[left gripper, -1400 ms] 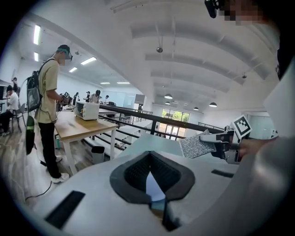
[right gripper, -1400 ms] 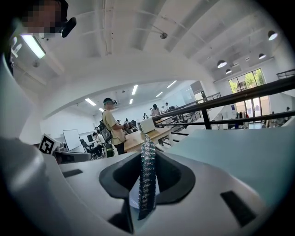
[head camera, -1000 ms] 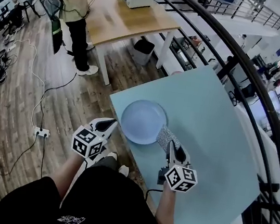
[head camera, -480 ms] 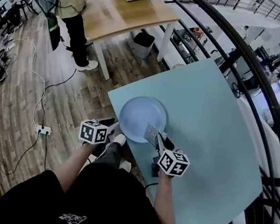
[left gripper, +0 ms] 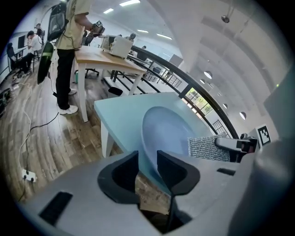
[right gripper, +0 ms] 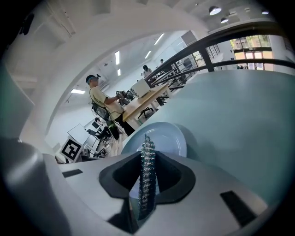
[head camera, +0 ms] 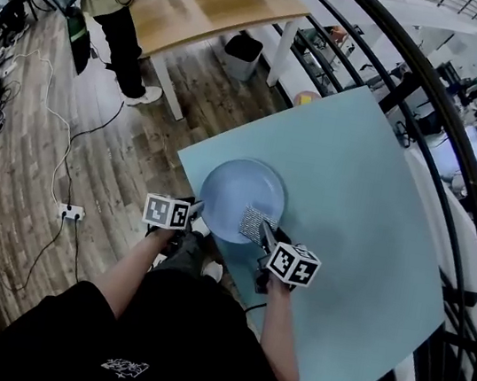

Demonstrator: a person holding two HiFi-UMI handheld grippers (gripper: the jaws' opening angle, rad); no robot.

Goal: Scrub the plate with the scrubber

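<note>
On teal table (head camera: 364,250), plate (head camera: 234,189) rim between just-opened left jaws; right jaws pinch scrubber (head camera: 253,223).

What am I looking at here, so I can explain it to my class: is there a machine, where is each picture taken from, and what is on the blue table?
There is no robot: a person holds a two-jaw gripper in each hand. The wide picture comes from a camera on the person's head, looking down. The other two come from cameras riding on the grippers, looking along their jaws. On the light blue table lies one pale blue plate, near the edge. The right gripper is shut on a silvery mesh scrubber, held over the plate's near side. The left gripper has just been opening its jaws. They stand apart with the plate's rim between them, not pinching it. Each marked cube is part of its gripper.
</note>
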